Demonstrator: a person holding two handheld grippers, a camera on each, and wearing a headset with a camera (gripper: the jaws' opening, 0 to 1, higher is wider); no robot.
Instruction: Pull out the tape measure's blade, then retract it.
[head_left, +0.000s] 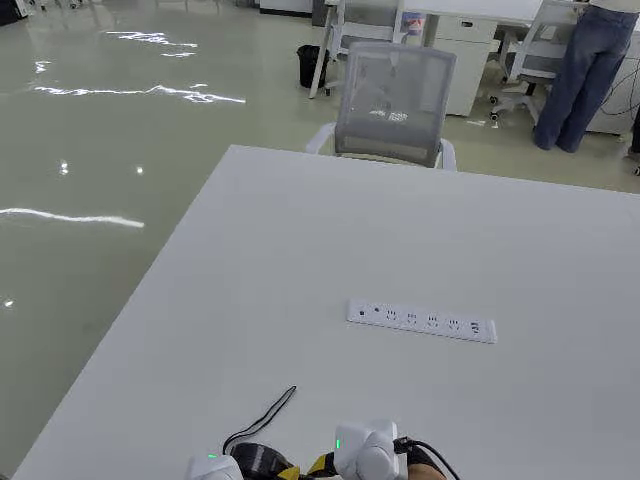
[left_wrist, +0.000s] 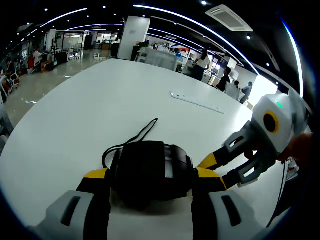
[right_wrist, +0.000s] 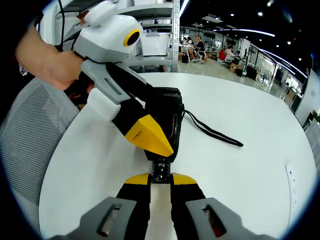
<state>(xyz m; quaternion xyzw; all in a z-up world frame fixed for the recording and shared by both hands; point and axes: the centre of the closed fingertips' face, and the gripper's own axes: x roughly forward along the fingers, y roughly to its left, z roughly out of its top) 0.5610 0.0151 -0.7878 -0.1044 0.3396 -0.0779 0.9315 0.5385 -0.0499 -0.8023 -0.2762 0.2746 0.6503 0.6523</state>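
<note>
L gripper (left_wrist: 150, 184) fingers (left_wrist: 97, 175) clamp boxy matte-black tape measure (left_wrist: 150, 167) on smooth white tabletop (left_wrist: 95, 100); R gripper (right_wrist: 160, 181) fingers (right_wrist: 137, 179) pinch its thin blade (right_wrist: 161, 168).

A broad stretch of bare white tabletop (head_left: 300, 250) is left open ahead of the black tape measure case (left_wrist: 150, 170). It is interrupted by a long white power strip (head_left: 421, 322) well ahead to the right and a thin black cord loop (head_left: 270, 408) trailed from the case. Beyond the far edge, passage is blocked by a grey mesh-backed office chair (head_left: 393, 100).
</note>
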